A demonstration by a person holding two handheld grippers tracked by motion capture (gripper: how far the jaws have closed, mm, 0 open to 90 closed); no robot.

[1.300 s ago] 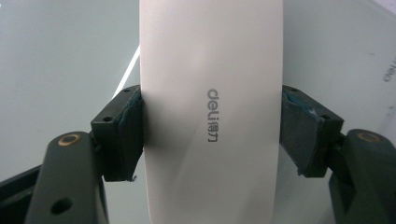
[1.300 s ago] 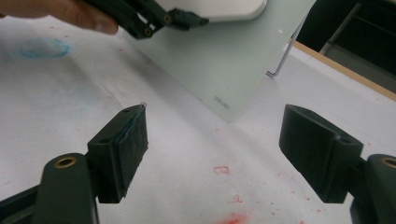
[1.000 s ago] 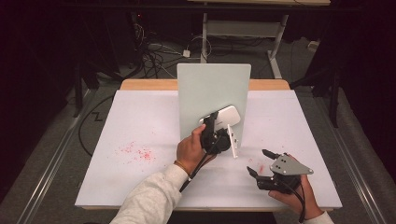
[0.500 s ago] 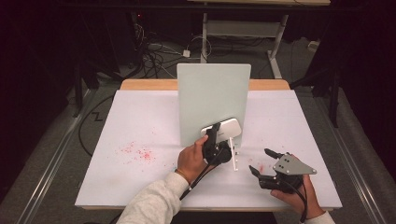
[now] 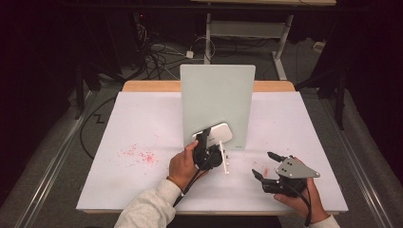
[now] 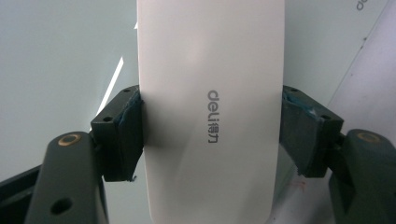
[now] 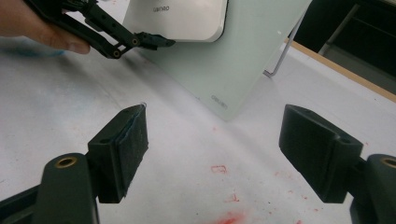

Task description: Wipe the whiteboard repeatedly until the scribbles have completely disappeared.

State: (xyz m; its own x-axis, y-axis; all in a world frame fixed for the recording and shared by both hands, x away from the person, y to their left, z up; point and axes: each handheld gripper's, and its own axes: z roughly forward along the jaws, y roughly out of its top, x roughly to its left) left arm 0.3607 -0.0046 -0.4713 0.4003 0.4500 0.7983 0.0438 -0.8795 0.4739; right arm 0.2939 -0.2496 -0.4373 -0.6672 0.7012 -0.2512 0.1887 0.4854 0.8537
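A pale green glass board (image 5: 217, 99) stands upright at the middle of the table. My left gripper (image 5: 209, 137) is shut on a white eraser (image 5: 217, 131) and holds it flat against the board's lower left part. In the left gripper view both pads clamp the long sides of the eraser (image 6: 210, 116), printed "deli", with the board (image 6: 60, 56) behind it. My right gripper (image 5: 263, 164) rests low at the front right, open, with nothing between its jaws. The right gripper view shows that gripper (image 7: 219, 149) over bare table, facing the board (image 7: 243, 60), the eraser (image 7: 182, 16) and the left gripper (image 7: 140, 39).
A white sheet (image 5: 142, 118) covers the table. Red specks (image 5: 140, 154) lie at its left. Red smudges (image 7: 224, 196) mark the sheet just ahead of my right gripper. A wooden edge (image 5: 152, 86) runs along the back, with cables (image 5: 157, 54) on the floor beyond.
The left gripper has carried the eraser down the board and then to the left along its lower part. The right gripper has barely moved.
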